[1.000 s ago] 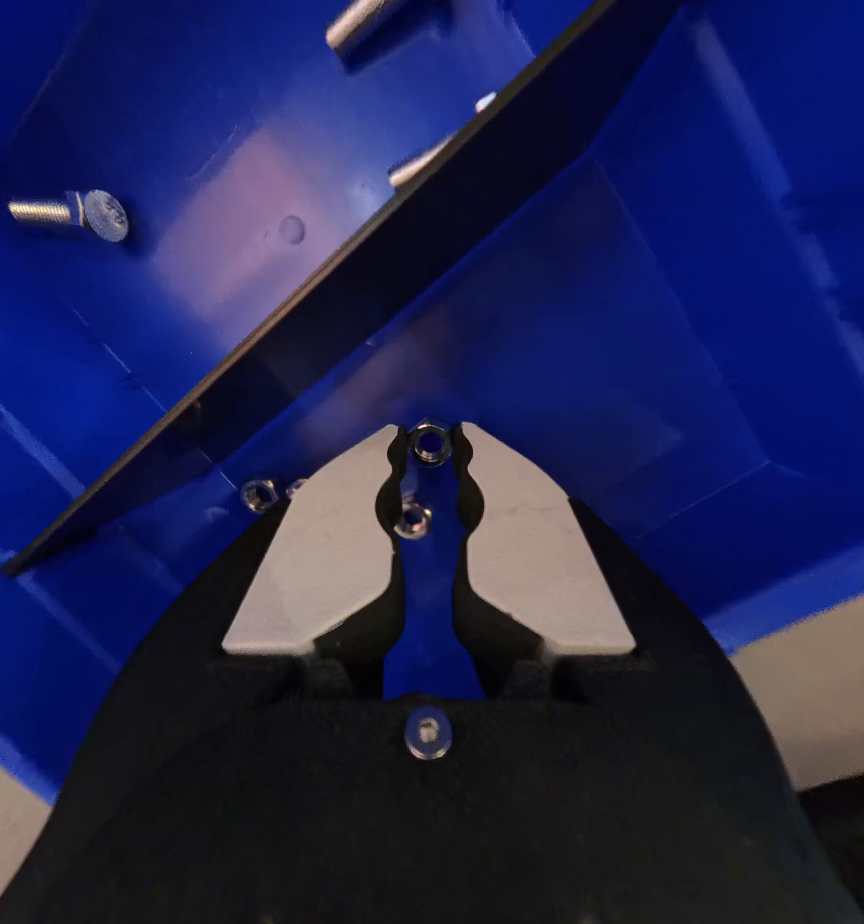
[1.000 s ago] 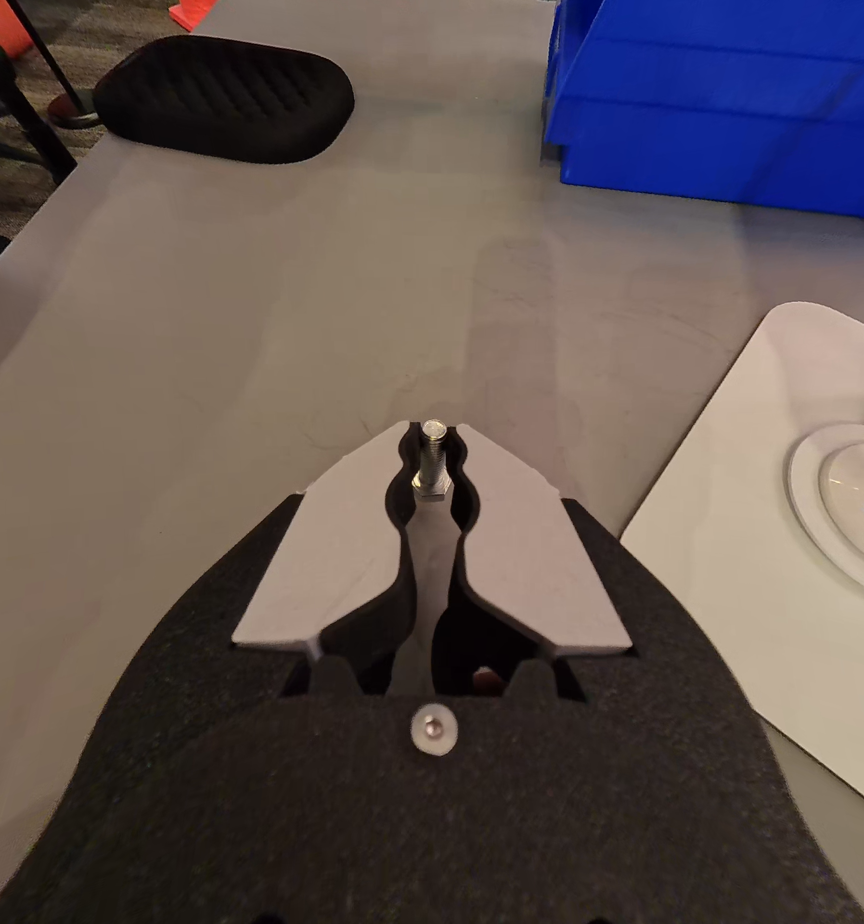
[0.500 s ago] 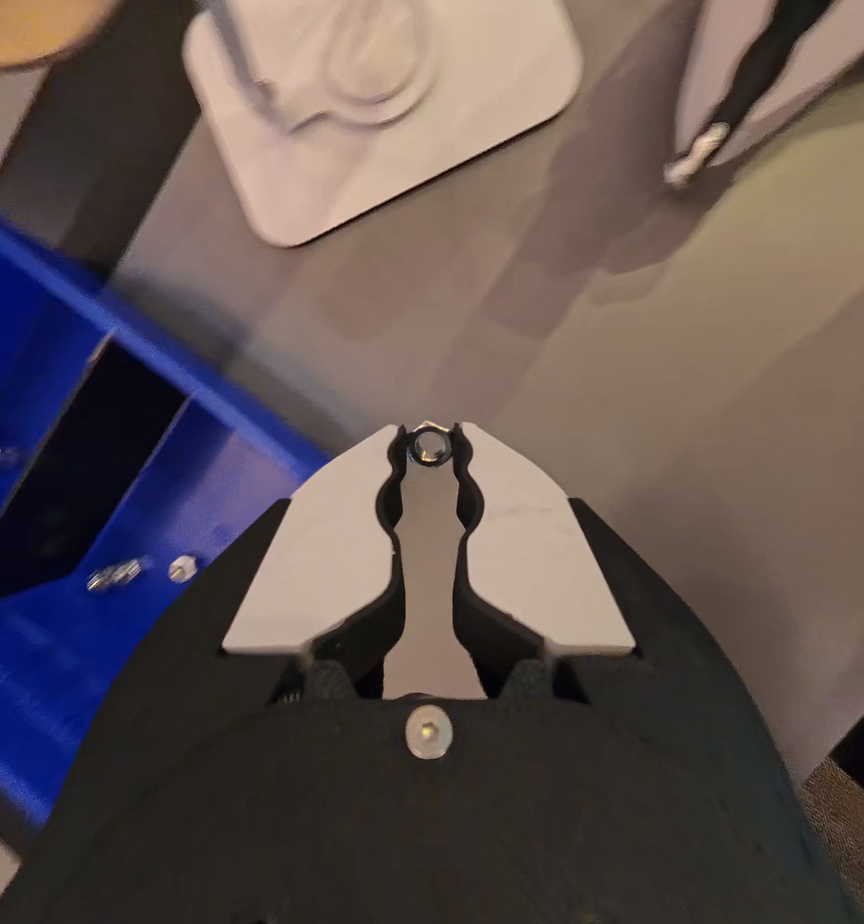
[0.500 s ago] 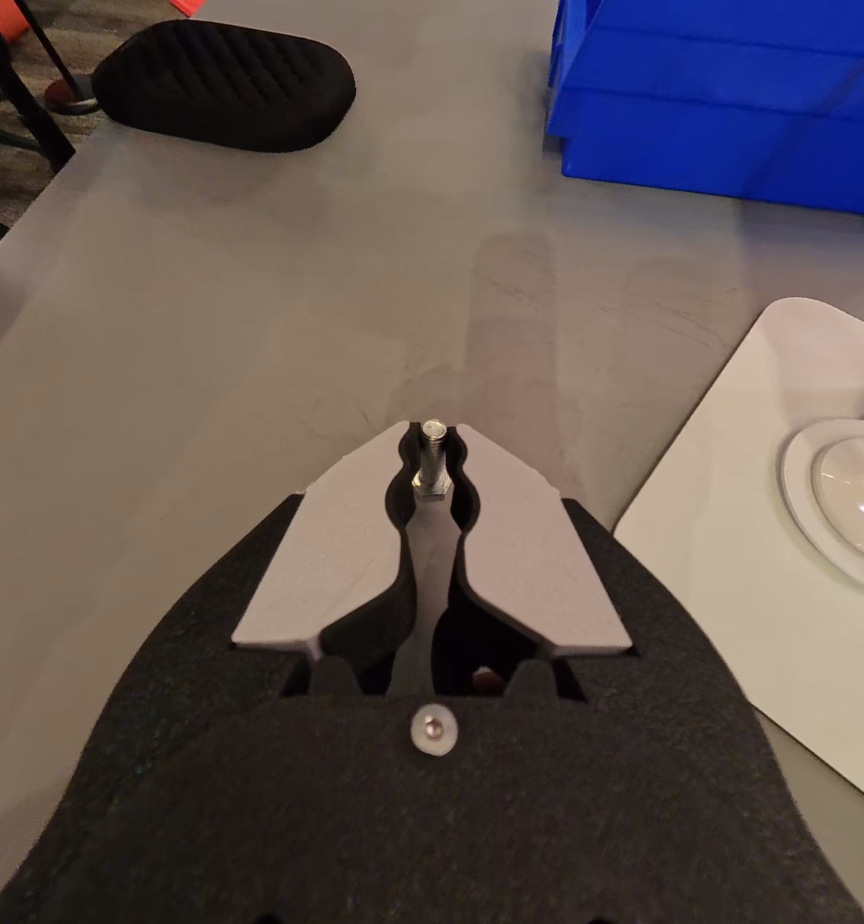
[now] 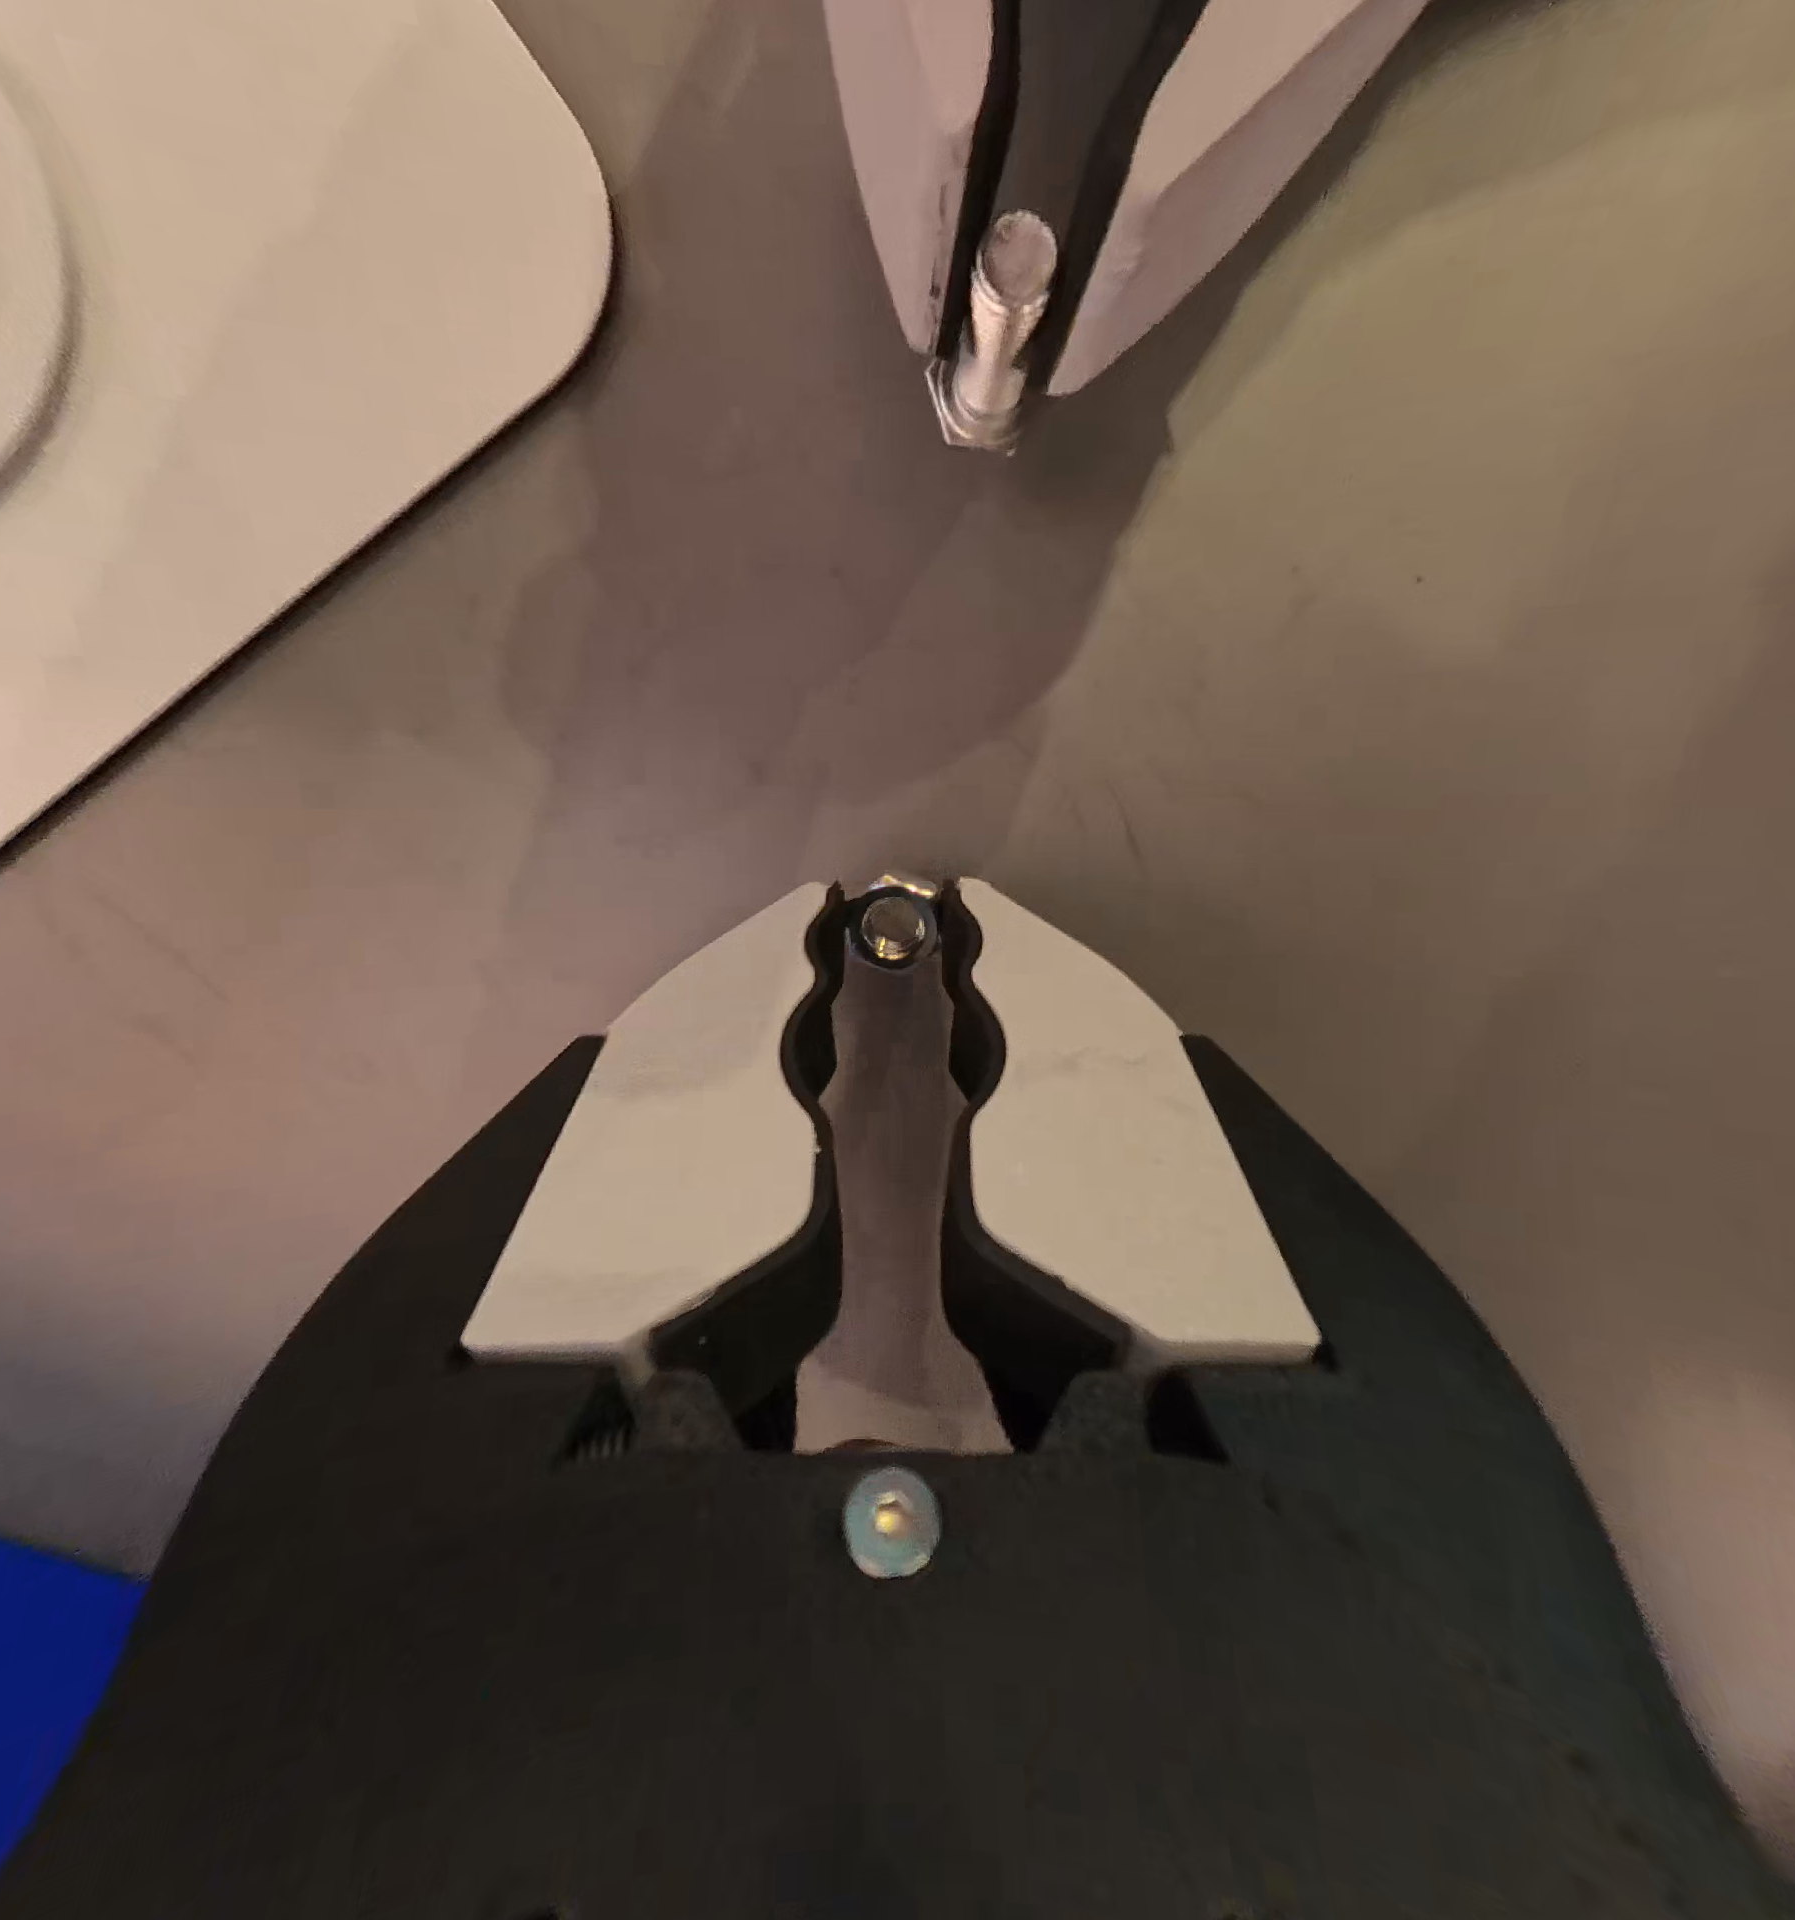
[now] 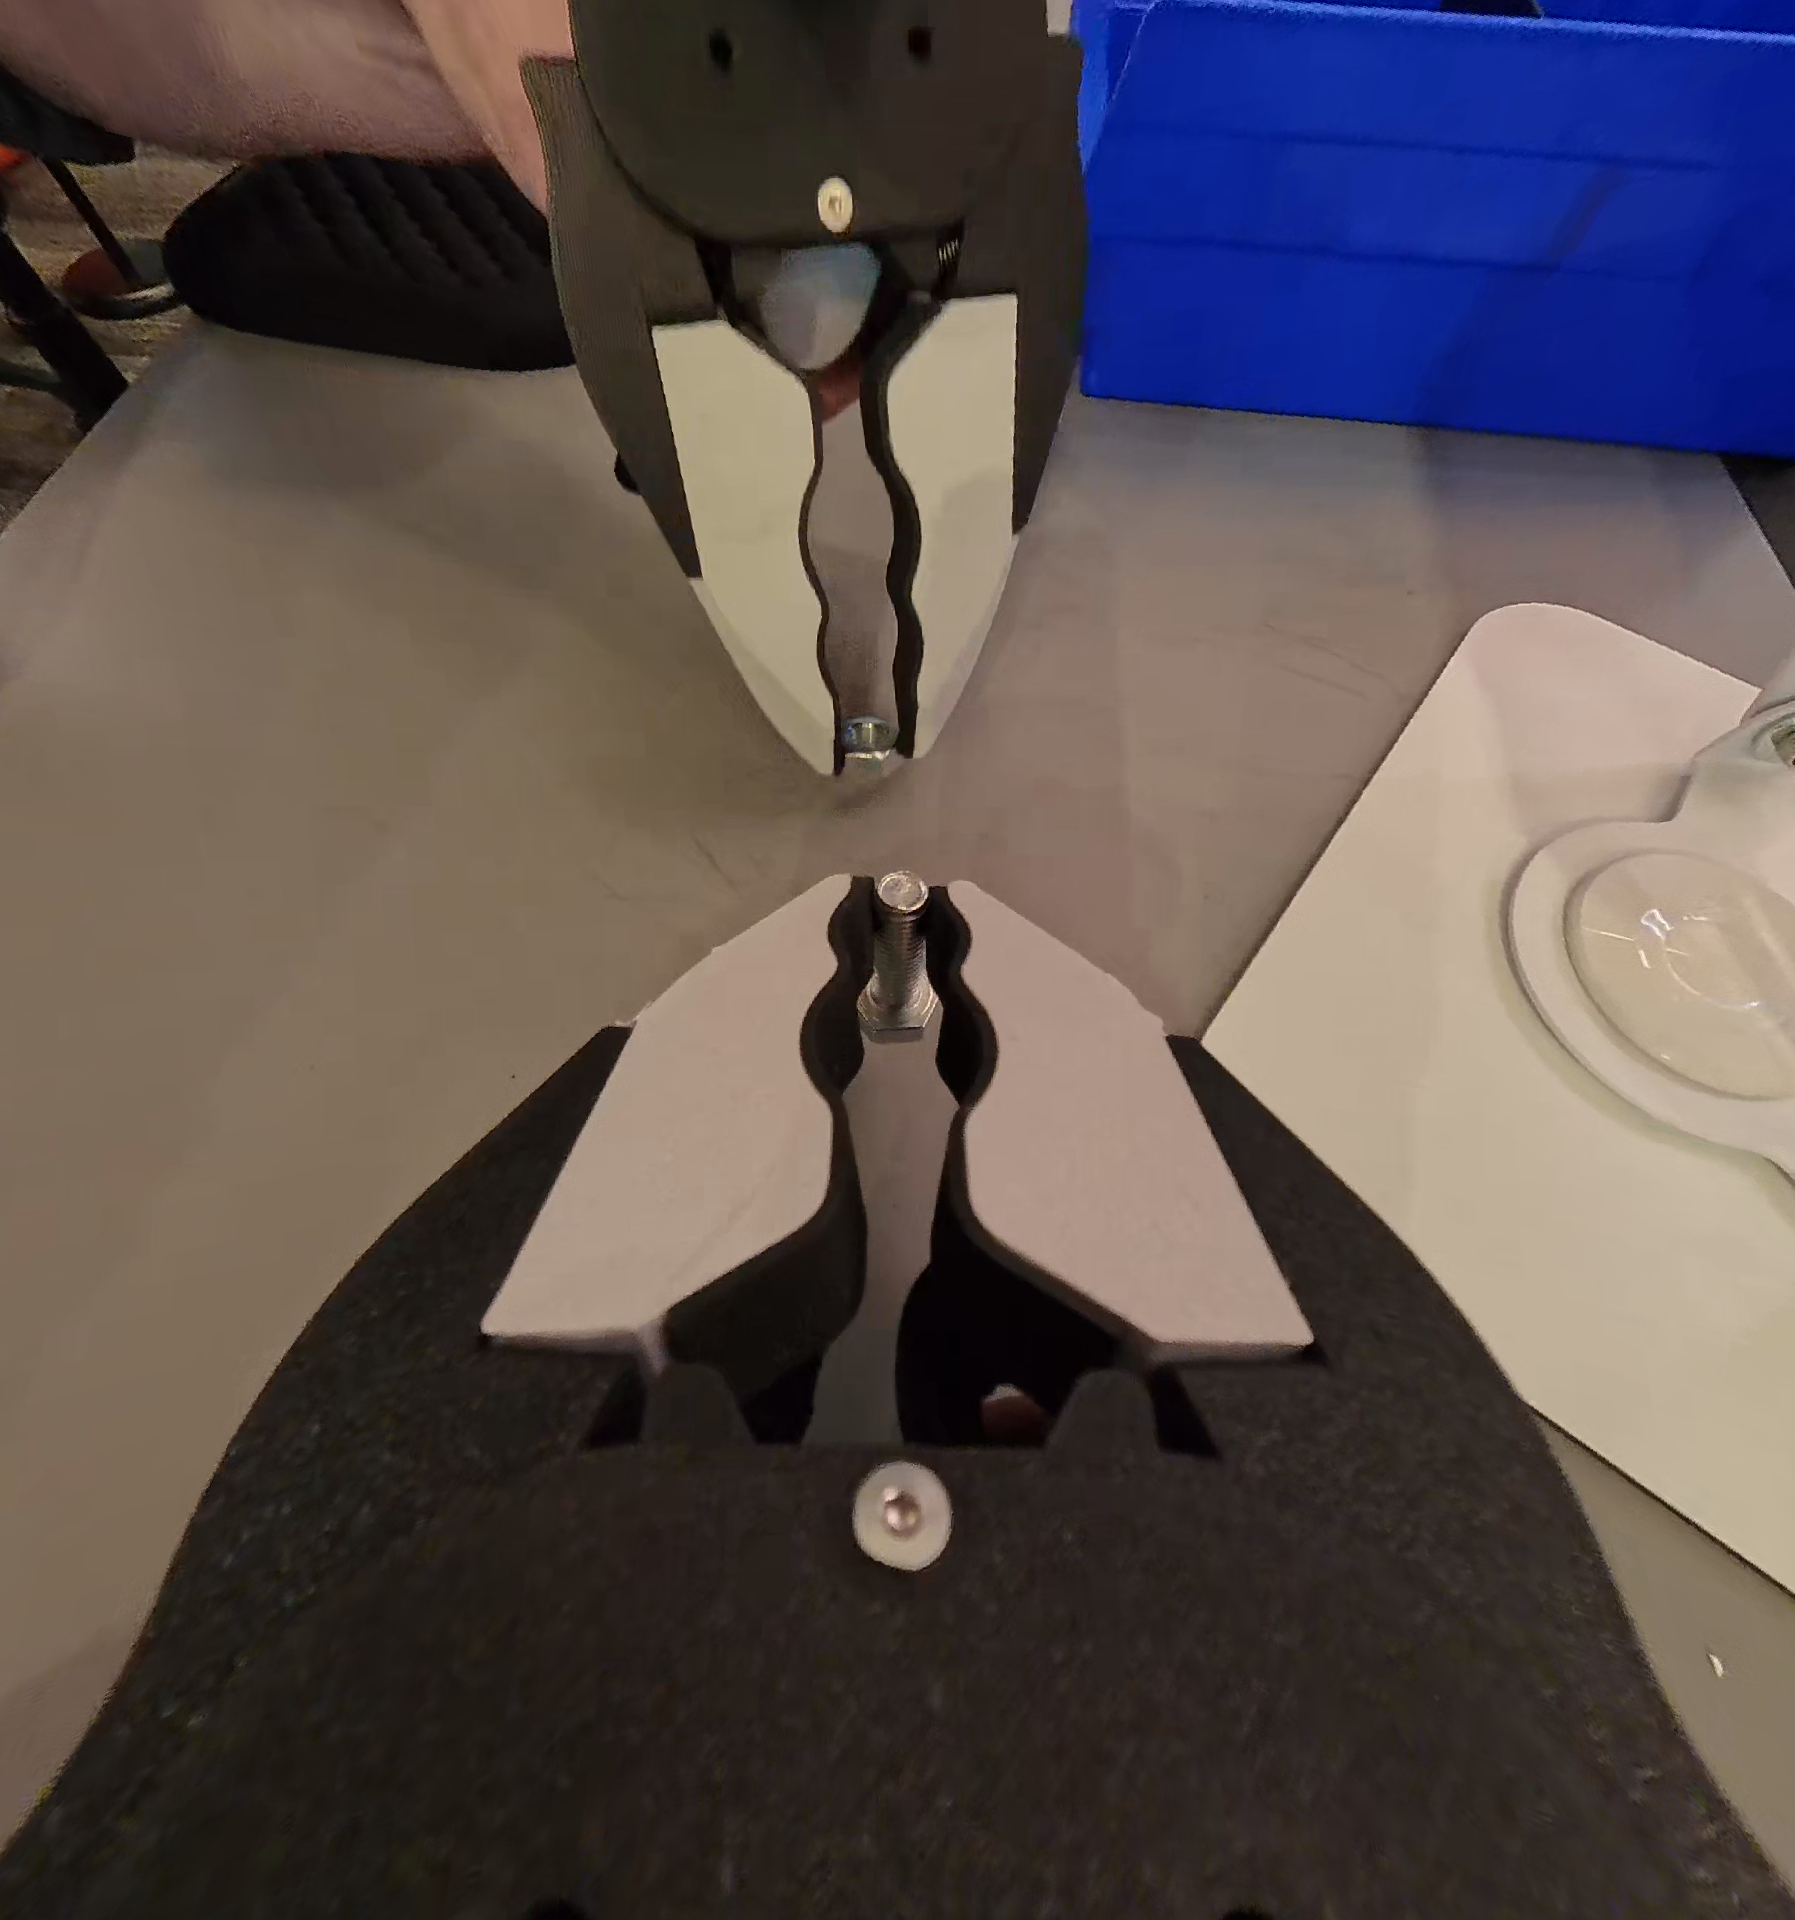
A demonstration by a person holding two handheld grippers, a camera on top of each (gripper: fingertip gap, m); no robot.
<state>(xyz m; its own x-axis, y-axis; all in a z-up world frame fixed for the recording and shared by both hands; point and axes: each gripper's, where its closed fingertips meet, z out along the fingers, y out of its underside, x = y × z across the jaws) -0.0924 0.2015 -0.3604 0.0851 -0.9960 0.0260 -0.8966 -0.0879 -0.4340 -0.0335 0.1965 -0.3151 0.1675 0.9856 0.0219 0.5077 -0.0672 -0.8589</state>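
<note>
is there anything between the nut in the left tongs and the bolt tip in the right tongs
Nothing visible. The left tongs grip the nut, and the right tongs grip the bolt. Only open air over bare table separates them.

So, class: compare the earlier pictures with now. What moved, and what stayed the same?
The left gripper, gripping a nut, left the blue bin and now faces the right gripper over the table. The right gripper kept holding its bolt.
</note>
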